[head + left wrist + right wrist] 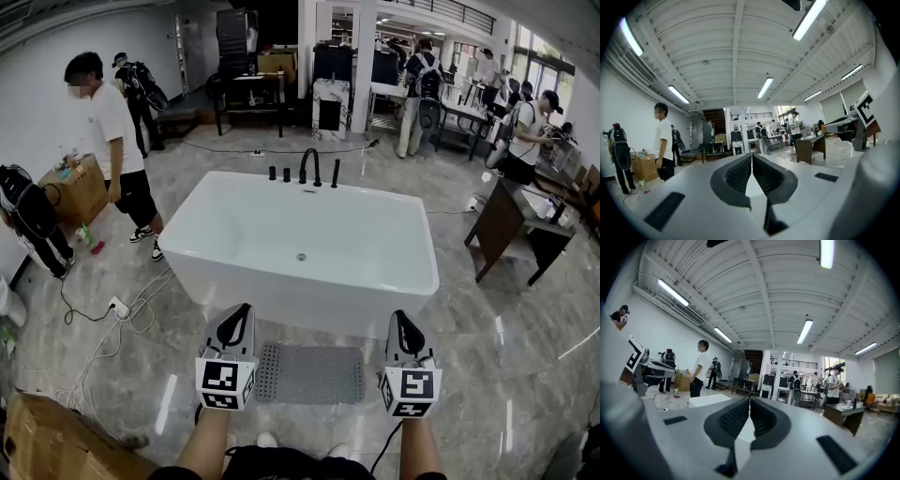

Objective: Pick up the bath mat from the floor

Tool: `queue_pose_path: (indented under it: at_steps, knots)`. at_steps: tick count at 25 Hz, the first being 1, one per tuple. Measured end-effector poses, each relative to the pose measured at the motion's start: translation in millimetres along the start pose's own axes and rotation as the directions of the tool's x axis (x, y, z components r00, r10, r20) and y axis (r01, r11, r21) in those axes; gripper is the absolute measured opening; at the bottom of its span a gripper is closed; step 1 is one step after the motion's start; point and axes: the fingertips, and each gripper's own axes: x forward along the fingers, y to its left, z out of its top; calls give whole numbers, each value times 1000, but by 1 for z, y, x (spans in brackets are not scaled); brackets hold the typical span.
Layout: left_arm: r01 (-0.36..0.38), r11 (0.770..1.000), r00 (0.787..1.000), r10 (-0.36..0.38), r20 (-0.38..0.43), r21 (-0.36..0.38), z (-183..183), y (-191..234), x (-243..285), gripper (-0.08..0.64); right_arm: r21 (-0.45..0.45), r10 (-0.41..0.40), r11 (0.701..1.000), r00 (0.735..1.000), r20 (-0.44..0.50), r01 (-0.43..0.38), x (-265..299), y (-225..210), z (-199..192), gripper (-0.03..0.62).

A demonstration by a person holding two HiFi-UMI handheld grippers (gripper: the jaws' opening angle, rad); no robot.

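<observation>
A grey studded bath mat (310, 373) lies flat on the marble floor in front of the white bathtub (234, 234). In the head view my left gripper (243, 309) is held above the mat's left end and my right gripper (399, 317) above its right end, both raised and pointing forward. Each gripper view looks out level across the room, so the mat is hidden there. The left gripper (751, 154) has its dark ribbed jaws pressed together with nothing between them. The right gripper (749, 399) is likewise shut and empty.
A person in a white shirt (111, 141) stands left of the tub near a cardboard box (80, 187). Cables and a power strip (117, 306) trail on the floor at left. A dark wooden table (516, 225) stands at right. More people and desks fill the back.
</observation>
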Motion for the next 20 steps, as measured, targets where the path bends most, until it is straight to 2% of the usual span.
queue_pose_path:
  at_steps: [12,15,20]
  knots:
    - [67,998,997,-67,-35,-1,-25,42,9,15,-5,-58,998,997,-46,58,16,38,-7,21]
    - [72,997,996,-71,-52,4,-30,37,21,15,-3,-51,999,997,-52,51,26,33,-13,21]
    - [55,998,997,-53,-62,24,-26,18,57,15,17,-33,999,998,-58,34,54,-4,-27,21]
